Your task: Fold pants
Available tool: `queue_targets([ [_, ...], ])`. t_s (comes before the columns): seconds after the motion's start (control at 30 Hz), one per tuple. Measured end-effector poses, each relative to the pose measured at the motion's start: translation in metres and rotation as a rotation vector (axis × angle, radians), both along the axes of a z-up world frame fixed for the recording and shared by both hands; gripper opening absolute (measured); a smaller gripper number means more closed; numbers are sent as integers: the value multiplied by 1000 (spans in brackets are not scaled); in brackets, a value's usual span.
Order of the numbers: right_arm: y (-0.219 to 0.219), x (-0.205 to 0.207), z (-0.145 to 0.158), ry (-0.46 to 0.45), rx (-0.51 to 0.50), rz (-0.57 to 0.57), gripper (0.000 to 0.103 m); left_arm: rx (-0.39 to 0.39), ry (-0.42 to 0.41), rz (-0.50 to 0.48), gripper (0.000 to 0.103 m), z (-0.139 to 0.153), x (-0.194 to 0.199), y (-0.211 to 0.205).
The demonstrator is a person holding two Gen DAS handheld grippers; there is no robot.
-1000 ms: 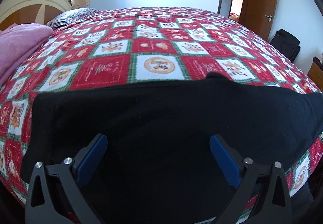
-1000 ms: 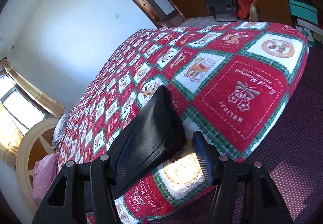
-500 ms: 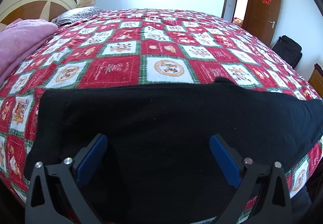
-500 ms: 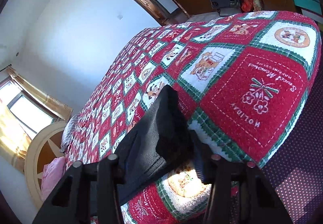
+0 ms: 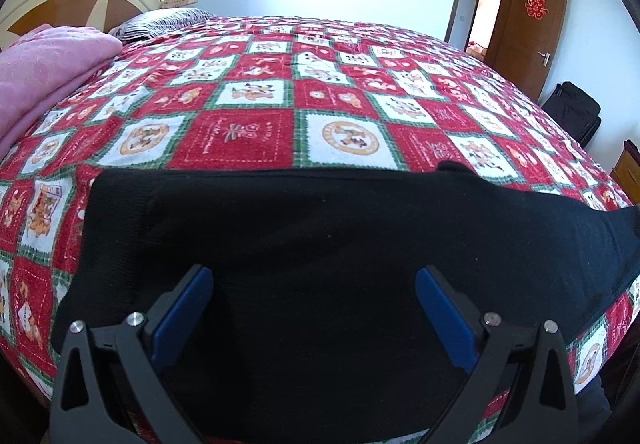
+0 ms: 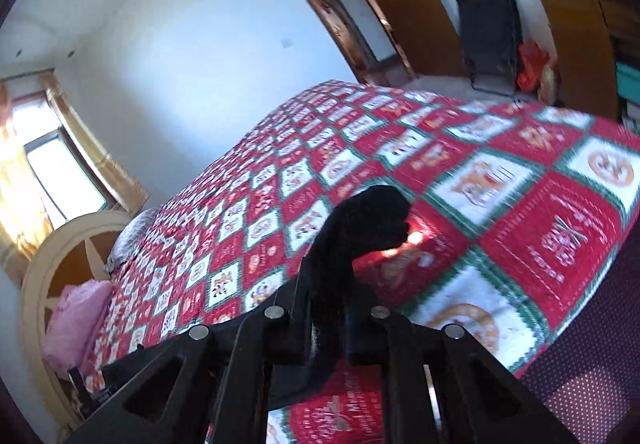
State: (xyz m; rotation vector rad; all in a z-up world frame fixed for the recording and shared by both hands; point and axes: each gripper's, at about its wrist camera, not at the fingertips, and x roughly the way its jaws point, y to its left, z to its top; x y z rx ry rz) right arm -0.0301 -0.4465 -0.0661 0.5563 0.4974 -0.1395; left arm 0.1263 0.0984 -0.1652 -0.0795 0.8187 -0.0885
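Black pants (image 5: pixel 320 236) lie spread across the near edge of the bed on a red, white and green patterned quilt (image 5: pixel 256 132). My left gripper (image 5: pixel 314 284) is open, its blue-padded fingers (image 5: pixel 184 308) wide apart just above the pants. My right gripper (image 6: pixel 330 308) is shut on the leg end of the pants (image 6: pixel 368 216), which bunches up above the jaws, lifted off the quilt (image 6: pixel 540 212). The view is blurred.
A pink blanket (image 5: pixel 44 76) lies at the far left by the headboard (image 5: pixel 76 0). A black bag (image 6: pixel 488 28) and wooden furniture (image 6: pixel 576 44) stand past the bed's foot by the open door (image 5: pixel 528 28).
My right gripper closed on the pants' leg end and raised it off the quilt. My left gripper stayed open over the pants, shifting slightly.
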Motion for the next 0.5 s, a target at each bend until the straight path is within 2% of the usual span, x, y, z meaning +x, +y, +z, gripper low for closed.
queue_targets([
  [0.2, 43, 16, 19, -27, -62, 98, 12, -11, -3, -1, 103, 3, -1, 0],
  [0.5, 113, 51, 27, -37, -109, 268, 12, -36, -9, -20, 103, 8, -2, -3],
])
